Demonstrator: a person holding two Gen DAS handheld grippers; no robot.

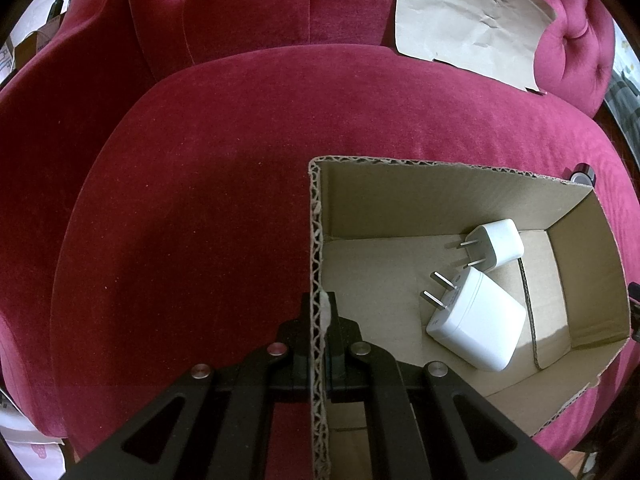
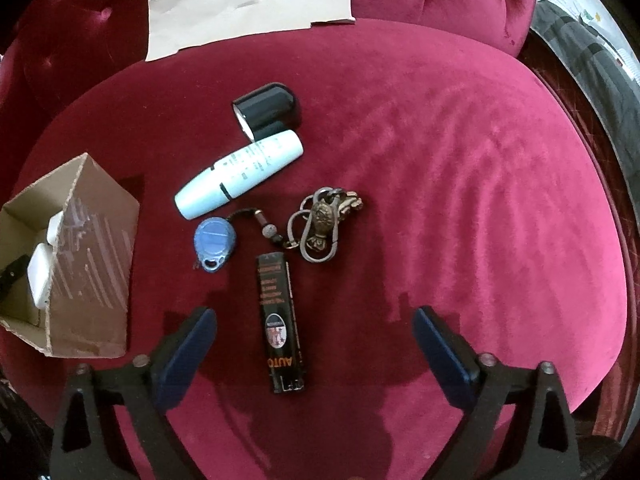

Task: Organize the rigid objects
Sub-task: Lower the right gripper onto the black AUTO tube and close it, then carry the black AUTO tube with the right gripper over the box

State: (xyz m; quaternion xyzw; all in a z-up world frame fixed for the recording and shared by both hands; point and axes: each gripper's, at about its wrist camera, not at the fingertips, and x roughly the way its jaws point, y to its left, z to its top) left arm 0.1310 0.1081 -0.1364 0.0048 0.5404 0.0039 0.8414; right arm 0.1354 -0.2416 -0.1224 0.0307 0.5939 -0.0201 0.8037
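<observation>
A: Two white chargers lie in the cardboard box (image 1: pixel 440 200), at the lower right of the left wrist view: a small charger (image 1: pixel 498 242) above and a large charger (image 1: pixel 480 320) below it, touching, prongs pointing left. Why is the left gripper (image 1: pixel 320 328) on the box wall?

B: Its jaws are pressed together on the corrugated left wall, one finger outside and one inside. This appears to steady the light box on the soft red cushion (image 1: pixel 200 200) while items are dropped in.

A: And the right gripper (image 2: pixel 314 340)?

B: Spread wide, low in the right wrist view, pointing steeply down. The black lighter (image 2: pixel 282 324) lies between the blue pads (image 2: pixel 192 344), touching neither. It runs lengthwise up the frame at lower centre, so the jaws straddle its narrow sides. This is probably the next pick.

A: How does the lighter look?

B: Slim, glossy black, rectangular, with orange print reading "AUTO" and a small oval picture. Hard and smooth; it may slip if pinched off-centre.

A: What remains loose?

B: Above the lighter: a blue key fob (image 2: pixel 214 242) corded to a brass keyring (image 2: pixel 322 222), a pale blue tube (image 2: pixel 240 174), and a black cap (image 2: pixel 268 110) touching the tube's upper end. The box sits at the left edge of this view, well apart from the lighter.
</observation>
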